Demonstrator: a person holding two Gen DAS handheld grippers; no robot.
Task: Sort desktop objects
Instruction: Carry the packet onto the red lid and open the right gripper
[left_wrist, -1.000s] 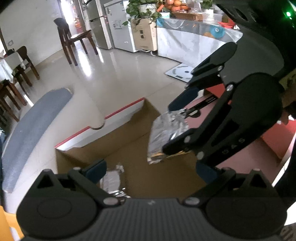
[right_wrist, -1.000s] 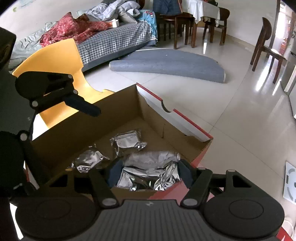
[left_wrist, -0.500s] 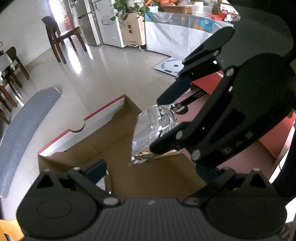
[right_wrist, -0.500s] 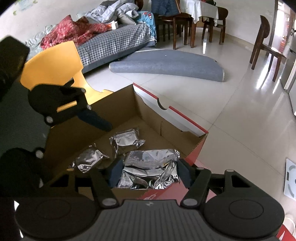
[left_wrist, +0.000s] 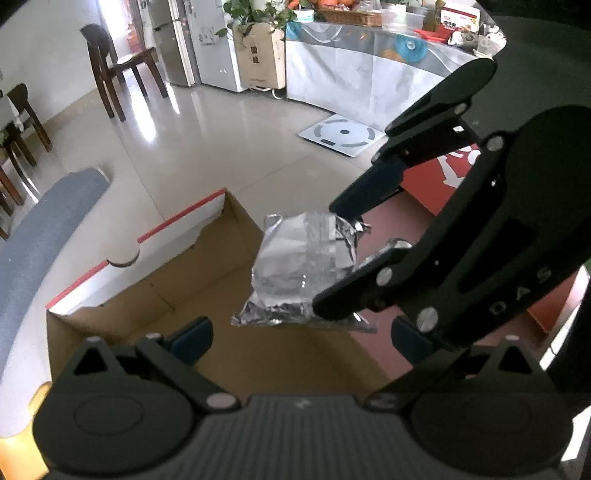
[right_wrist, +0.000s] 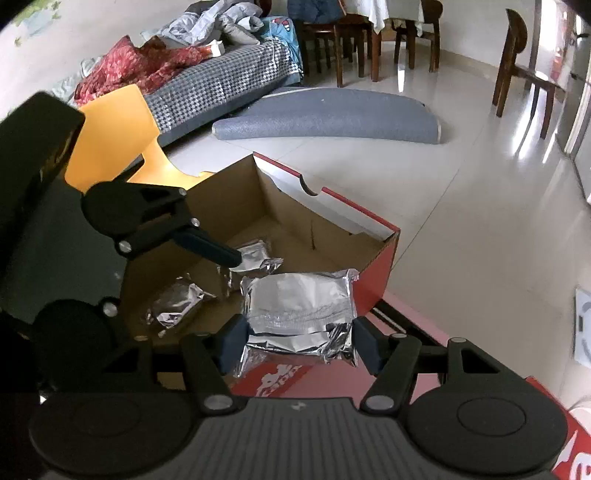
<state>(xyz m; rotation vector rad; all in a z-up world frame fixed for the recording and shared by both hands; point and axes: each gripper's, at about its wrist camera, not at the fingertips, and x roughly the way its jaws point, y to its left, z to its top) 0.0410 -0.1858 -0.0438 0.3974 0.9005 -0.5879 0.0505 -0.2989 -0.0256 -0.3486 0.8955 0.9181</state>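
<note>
Right gripper (right_wrist: 297, 341) clamps a silver foil packet (right_wrist: 299, 308) at lower centre, over the cardboard box's (right_wrist: 373, 275) red corner; left gripper (left_wrist: 301, 341) stands apart, apparently empty.

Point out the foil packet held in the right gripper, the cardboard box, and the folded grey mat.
foil packet (right_wrist: 299, 302), right wrist view, middle of its flat face.
cardboard box (right_wrist: 291, 236), right wrist view, bare inner floor.
grey mat (right_wrist: 332, 120), right wrist view, middle of its top.
</note>
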